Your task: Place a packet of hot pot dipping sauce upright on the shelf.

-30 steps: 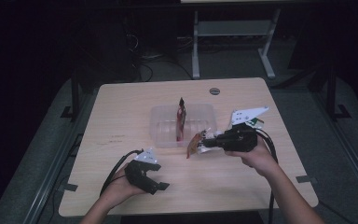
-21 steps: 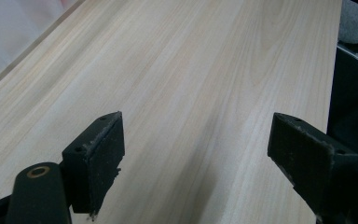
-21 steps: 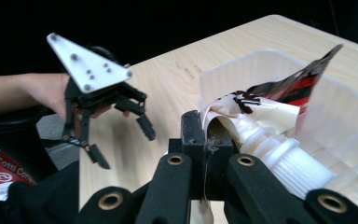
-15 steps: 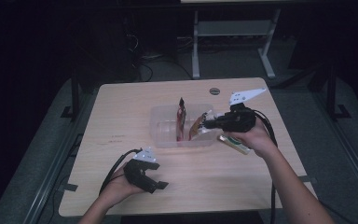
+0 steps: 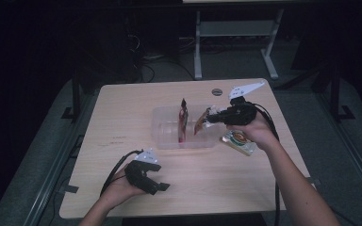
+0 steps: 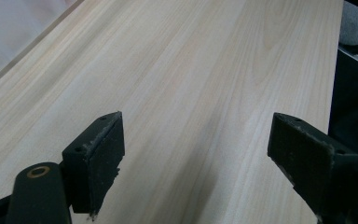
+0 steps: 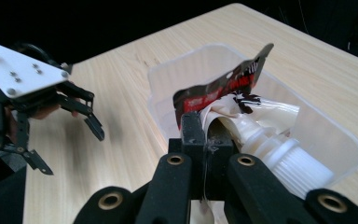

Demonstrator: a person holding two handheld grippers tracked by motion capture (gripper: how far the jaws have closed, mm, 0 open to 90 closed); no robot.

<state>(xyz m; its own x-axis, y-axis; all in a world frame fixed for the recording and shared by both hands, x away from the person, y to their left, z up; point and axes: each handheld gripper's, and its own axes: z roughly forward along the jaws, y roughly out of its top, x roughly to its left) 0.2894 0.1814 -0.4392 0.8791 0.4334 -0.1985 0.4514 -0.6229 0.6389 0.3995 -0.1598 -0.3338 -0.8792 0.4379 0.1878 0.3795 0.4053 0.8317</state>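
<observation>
A clear plastic tub [image 5: 166, 127] stands mid-table, with a red and black packet [image 5: 184, 117] upright inside it. My right gripper [image 5: 209, 118] hangs over the tub's right end, shut on a soft pouch [image 5: 201, 124]. In the right gripper view the jaws [image 7: 208, 135] pinch that cream pouch [image 7: 261, 116] beside its white screw cap [image 7: 291, 161], above the tub [image 7: 347, 147] and the packet [image 7: 214, 91]. My left gripper [image 5: 156, 184] rests near the table's front edge. Its jaws [image 6: 196, 154] stand open over bare wood.
Another packet [image 5: 238, 142] lies on the table under my right hand. A round grommet [image 5: 217, 91] sits near the far edge. Beyond the table stands a white metal frame [image 5: 235, 33]. The table's right edge [image 6: 335, 70] is close to the left gripper.
My right gripper has carried the pouch from in front of the tub toward the far side, and now holds it over the tub's right end. The left gripper has stayed put.
</observation>
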